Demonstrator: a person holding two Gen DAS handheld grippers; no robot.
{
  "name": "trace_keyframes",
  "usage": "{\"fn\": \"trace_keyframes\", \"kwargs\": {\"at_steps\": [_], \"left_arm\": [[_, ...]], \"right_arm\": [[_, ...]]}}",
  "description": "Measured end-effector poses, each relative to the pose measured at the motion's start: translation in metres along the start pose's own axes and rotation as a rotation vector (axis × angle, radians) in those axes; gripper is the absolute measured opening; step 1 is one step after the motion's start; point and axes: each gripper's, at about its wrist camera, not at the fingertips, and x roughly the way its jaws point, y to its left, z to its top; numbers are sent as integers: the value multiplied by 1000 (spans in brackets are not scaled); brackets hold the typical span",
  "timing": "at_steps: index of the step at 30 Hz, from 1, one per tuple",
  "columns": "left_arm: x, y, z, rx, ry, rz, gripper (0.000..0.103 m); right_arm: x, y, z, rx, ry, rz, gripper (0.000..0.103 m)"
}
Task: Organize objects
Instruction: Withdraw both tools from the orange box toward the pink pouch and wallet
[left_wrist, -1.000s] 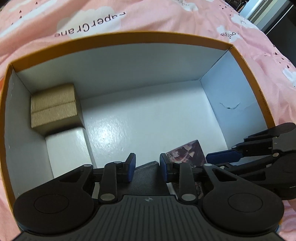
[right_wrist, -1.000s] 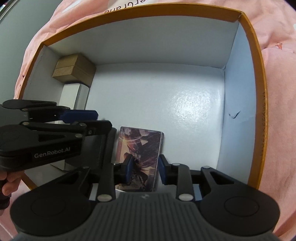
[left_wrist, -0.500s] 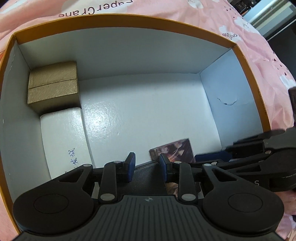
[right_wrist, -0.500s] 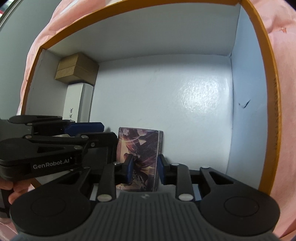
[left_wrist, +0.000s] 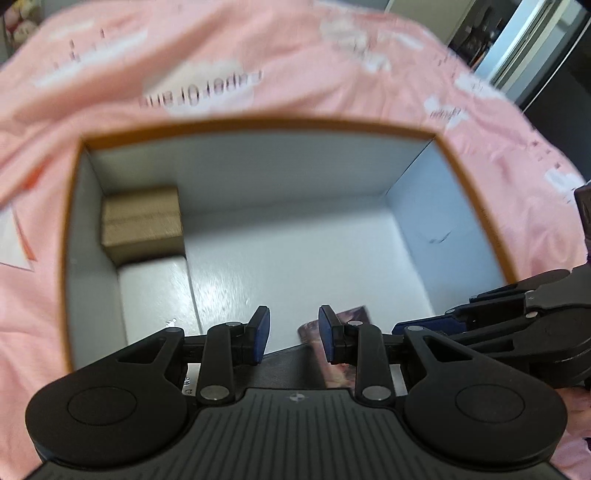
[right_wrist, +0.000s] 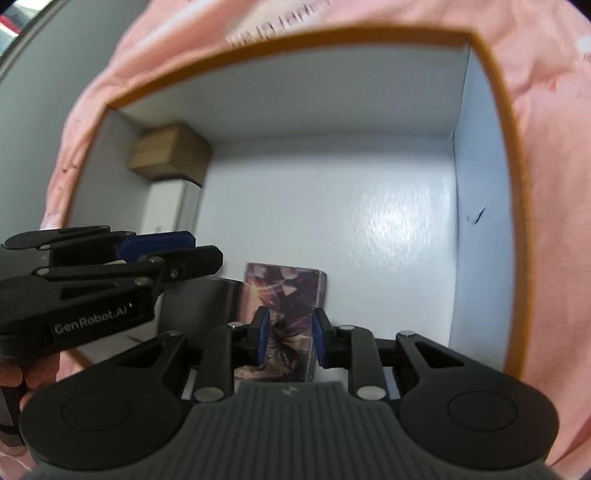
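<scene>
Both hand-held grippers, left (left_wrist: 291, 334) and right (right_wrist: 287, 336), hang with fingers apart over the box (right_wrist: 495, 122), apparently having released the card pack (right_wrist: 284, 291) at its near edge.

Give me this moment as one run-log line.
left gripper: open, empty | right gripper: open above illustrated card box | orange-rimmed white cardboard box also holds brown box

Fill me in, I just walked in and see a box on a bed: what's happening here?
A person with a gripper in each hand is packing small things into an orange-rimmed box on a pink sheet. A brown box and a white box sit along its left wall. A dark box and an illustrated pack lie at the near end. The left gripper and right gripper are both open above them, holding nothing.
</scene>
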Motion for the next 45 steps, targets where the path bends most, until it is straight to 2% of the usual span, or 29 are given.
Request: {"fn": "trace_keyframes", "kwargs": {"at_steps": [7, 12, 15, 18, 25, 30, 33, 37, 40, 45], "left_arm": [[-72, -26, -35, -2, -175, -10, 33], [-96, -41, -66, -46, -214, 2, 33], [-98, -47, -88, -57, -184, 8, 33], [-94, -52, -107, -49, -124, 9, 33], [-79, -54, -151, -59, 27, -9, 33], [-72, -56, -173, -60, 111, -39, 33], [-67, -52, -181, -84, 159, -19, 40], [-60, -47, -192, -103, 222, 0, 41], [-53, -42, -200, -125, 260, -13, 42], [-49, -43, -206, -113, 274, -14, 44]], "right_arm": [[-59, 15, -36, -126, -199, 46, 27], [-89, 29, -75, -186, -297, 64, 28], [-96, 41, -99, -230, -320, 52, 28], [-97, 51, -122, -288, -308, 38, 34], [-78, 66, -168, -384, -208, 18, 35], [-56, 64, -191, -428, -126, -73, 35], [-47, 60, -198, -414, -89, -89, 35], [-37, 62, -206, -427, -54, -113, 44], [-32, 64, -208, -454, -42, -136, 50], [-27, 72, -214, -578, -47, -205, 62]]}}
